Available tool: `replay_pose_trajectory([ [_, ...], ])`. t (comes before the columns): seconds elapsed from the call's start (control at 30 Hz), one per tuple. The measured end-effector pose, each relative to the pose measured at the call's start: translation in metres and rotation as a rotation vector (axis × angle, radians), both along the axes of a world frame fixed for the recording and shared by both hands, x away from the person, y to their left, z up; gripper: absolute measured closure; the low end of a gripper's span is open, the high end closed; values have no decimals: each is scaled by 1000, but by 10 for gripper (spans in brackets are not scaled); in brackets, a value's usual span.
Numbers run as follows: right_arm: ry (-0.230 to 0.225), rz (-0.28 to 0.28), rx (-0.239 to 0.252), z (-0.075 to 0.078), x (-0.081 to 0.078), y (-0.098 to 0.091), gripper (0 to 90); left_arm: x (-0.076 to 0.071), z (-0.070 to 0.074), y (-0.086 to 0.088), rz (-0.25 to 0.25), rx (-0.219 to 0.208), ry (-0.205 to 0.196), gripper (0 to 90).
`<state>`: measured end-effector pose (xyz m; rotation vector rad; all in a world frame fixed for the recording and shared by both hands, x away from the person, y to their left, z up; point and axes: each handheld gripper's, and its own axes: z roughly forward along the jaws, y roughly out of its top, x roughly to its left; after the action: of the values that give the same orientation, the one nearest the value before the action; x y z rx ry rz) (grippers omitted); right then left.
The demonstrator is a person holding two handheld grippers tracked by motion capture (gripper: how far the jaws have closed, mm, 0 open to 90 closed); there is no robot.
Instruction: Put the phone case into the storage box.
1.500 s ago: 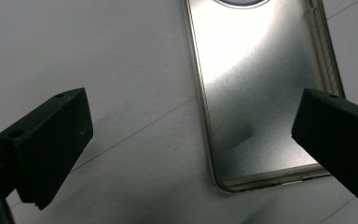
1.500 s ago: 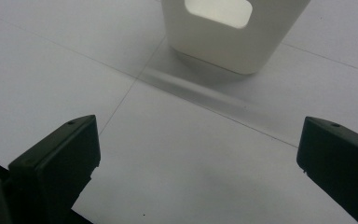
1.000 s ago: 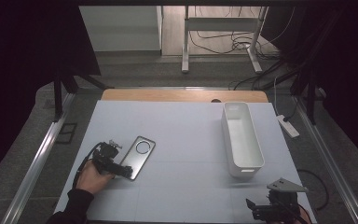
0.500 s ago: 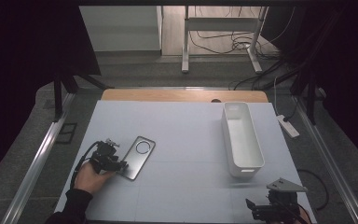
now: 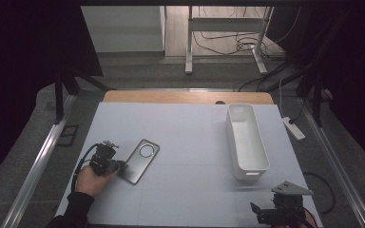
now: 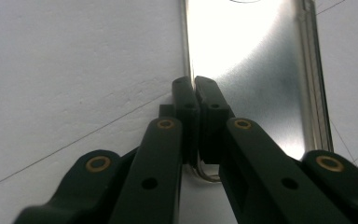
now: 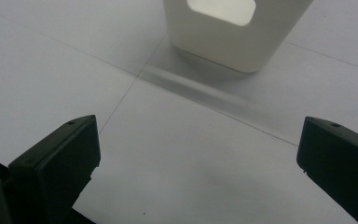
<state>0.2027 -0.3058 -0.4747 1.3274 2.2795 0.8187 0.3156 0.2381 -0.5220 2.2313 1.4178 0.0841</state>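
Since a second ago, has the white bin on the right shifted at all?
No. The white bin sits at the same spot against the table's wooden far edge, lengthwise as before, apart from the right tool.

One phone case (image 5: 140,160), one white bin (image 5: 247,141) (two grippers).

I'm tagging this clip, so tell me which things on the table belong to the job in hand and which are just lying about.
In the job:
- phone case, lying flat, its near edge pinched
- left claw, just closed on that edge

Lying about:
- white bin, untouched at the right
- right claw, open over bare table
- power strip, off the table
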Motion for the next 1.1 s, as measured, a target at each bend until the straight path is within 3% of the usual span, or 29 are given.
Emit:
replay_pose_trajectory([
  [0.27, 0, -1, 0, 0, 0, 0, 0, -2, 0, -1, -30, 11, -31, 889],
  [0.47, -2, -3, 2, 0, 0, -1, 0, -4, 4, -2, -30, -9, -67, 890],
  [0.77, -2, -5, 6, 0, 0, -1, 0, -14, 12, 1, -15, -54, -135, 890],
  [1.1, -12, 4, 20, 1, -1, -1, 0, -36, 26, -1, -9, -115, -245, 890],
])
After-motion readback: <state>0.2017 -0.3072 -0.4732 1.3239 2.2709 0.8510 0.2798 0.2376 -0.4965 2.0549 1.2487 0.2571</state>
